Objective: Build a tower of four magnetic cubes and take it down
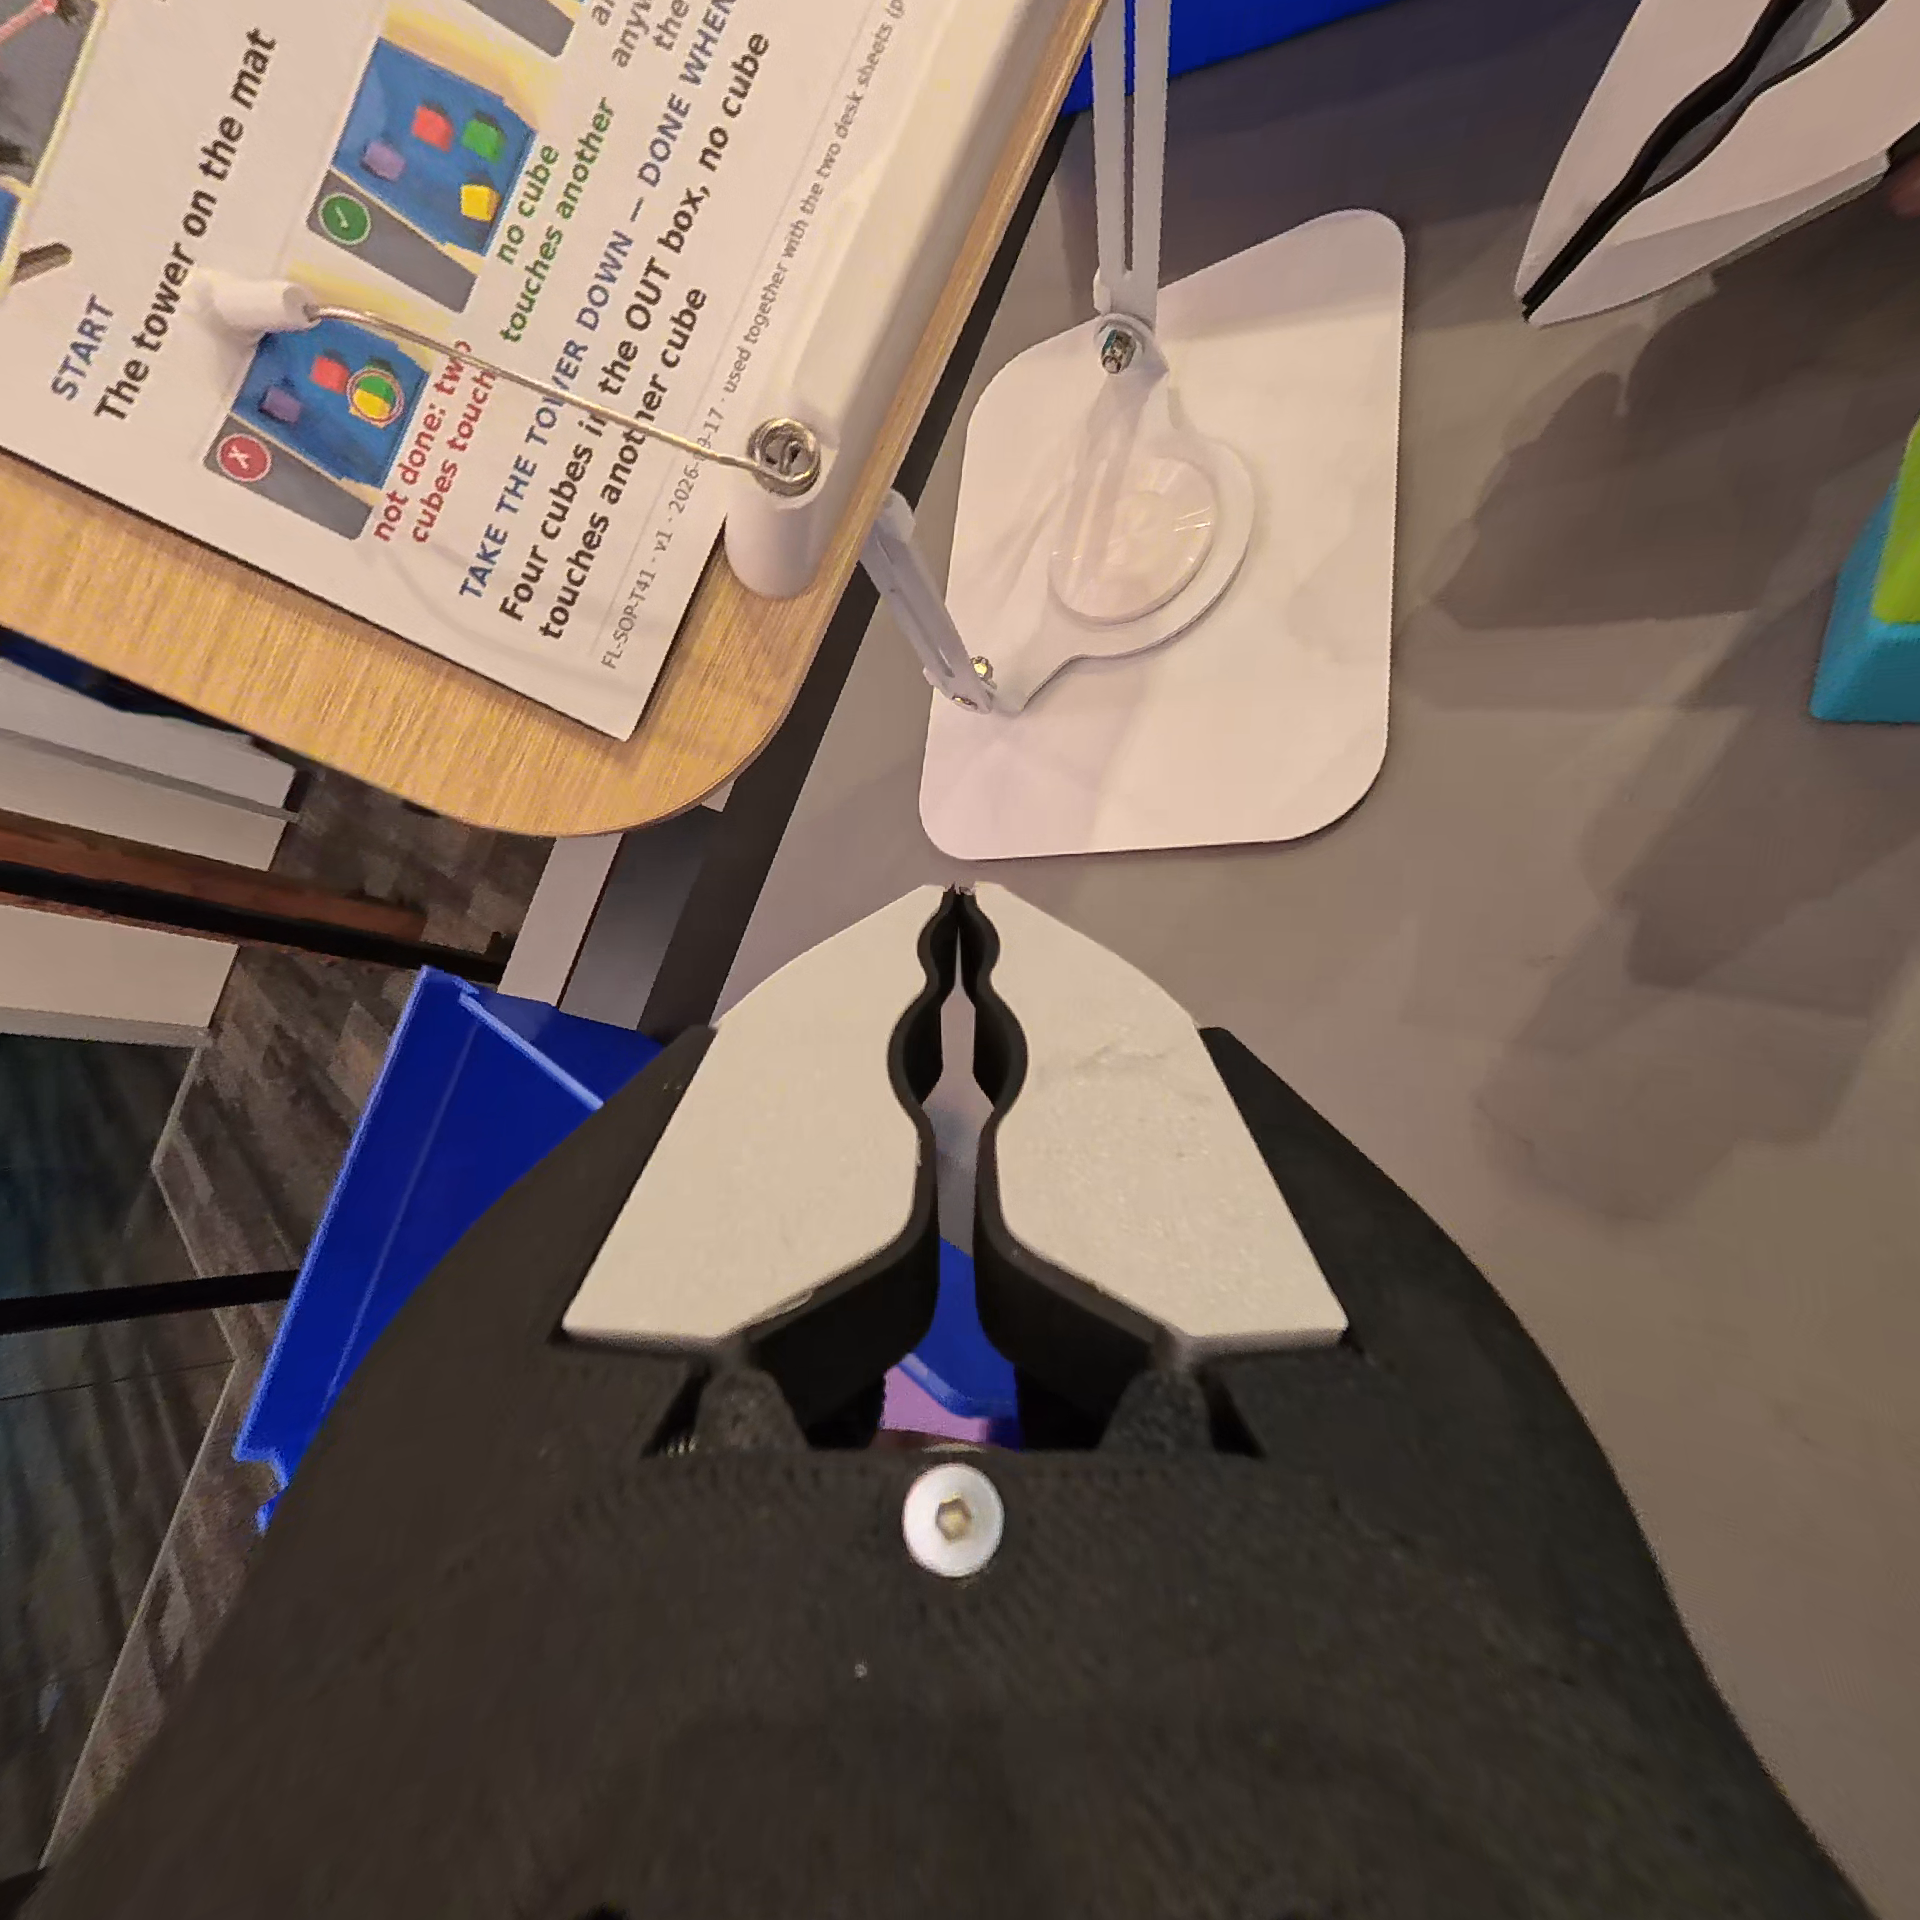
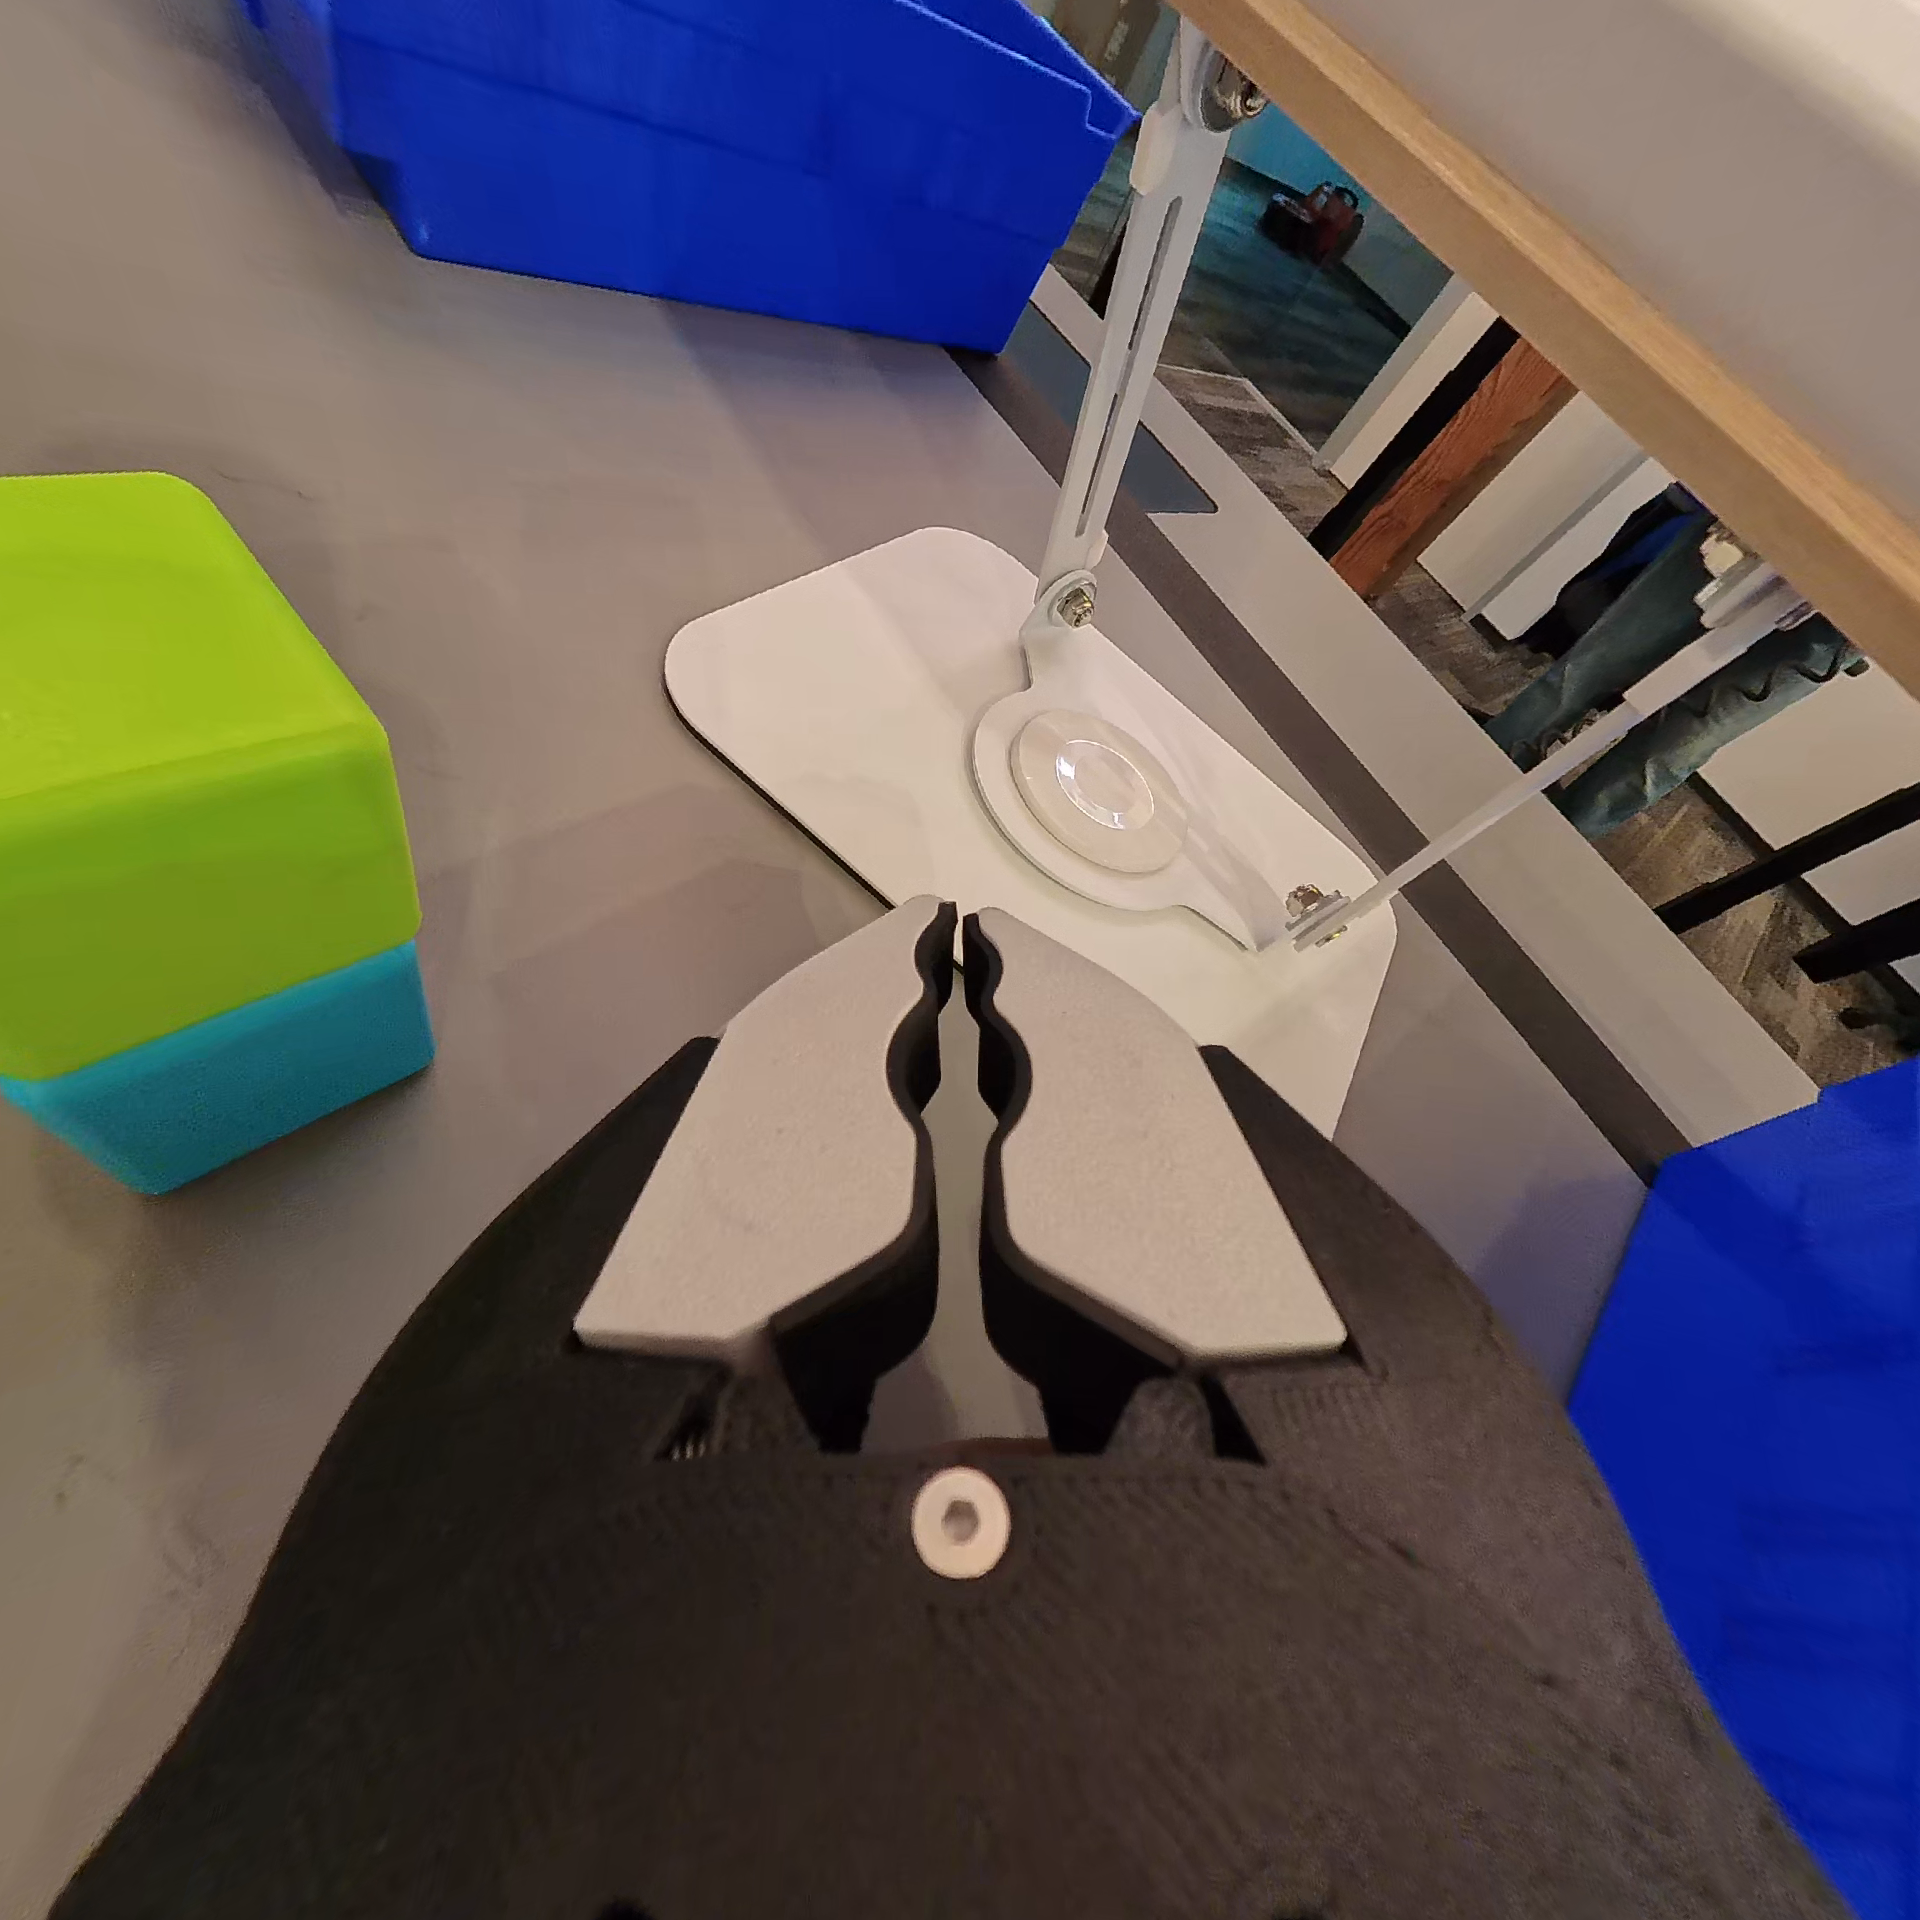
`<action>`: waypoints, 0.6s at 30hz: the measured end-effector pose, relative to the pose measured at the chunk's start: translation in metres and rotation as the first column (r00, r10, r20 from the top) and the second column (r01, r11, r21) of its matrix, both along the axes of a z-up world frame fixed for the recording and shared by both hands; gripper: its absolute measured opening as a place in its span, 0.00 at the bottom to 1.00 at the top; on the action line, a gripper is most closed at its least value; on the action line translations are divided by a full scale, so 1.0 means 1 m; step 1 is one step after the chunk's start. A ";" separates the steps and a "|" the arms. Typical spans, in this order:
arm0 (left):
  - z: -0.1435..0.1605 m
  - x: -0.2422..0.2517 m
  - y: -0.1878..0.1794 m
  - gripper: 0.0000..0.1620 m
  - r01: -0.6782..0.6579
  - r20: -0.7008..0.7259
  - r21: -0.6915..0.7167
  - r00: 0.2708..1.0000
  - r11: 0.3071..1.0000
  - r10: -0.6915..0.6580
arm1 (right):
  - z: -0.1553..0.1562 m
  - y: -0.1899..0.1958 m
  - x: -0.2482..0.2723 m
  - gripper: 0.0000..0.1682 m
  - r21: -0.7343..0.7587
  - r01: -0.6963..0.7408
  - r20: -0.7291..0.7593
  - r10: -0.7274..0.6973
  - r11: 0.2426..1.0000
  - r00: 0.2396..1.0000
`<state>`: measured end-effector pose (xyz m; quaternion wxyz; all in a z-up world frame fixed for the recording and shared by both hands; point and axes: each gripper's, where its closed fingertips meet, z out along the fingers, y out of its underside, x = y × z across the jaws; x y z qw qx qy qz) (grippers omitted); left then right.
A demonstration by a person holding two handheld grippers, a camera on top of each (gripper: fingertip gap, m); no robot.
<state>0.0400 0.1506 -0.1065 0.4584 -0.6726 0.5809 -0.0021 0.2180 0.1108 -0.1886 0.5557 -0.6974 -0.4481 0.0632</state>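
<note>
While both tools hang over the grey counter (image 2: pixel 499 582), neither grips anything. The left tool (image 1: pixel 958 891) has its jaws pressed together at the tips, empty, just short of the white stand base (image 1: pixel 1247 748). The right tool (image 2: pixel 958 914) is nearly closed too, a thin slit left between its tips, also empty, its nose at the near edge of the same base (image 2: pixel 831 686).

Two cubes are stacked on the counter to the left of the right tool: a green cube (image 2: pixel 177 748) sits squarely on a teal cube (image 2: pixel 239 1081), touching it. In the left wrist view they show only as a sliver at the right edge. A purple bit (image 1: pixel 935 1403) peeks through the gap behind the left tool's jaws, over a blue bin (image 1: pixel 436 1195); I cannot tell whether it is a cube.

The stand's thin white arms (image 2: pixel 1122 416) rise to a tilted wooden board (image 1: pixel 343 665) carrying a printed sheet (image 1: pixel 312 312) under a wire clip (image 1: pixel 540 395). More blue bins stand at the counter's far side (image 2: pixel 707 156) and near right (image 2: pixel 1766 1455).
</note>
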 end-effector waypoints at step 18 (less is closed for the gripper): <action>0.035 -0.090 0.046 0.02 -0.236 0.146 -0.006 0.961 0.972 0.235 | -0.001 0.000 0.000 0.01 -0.002 -0.001 0.002 0.001 1.000 1.000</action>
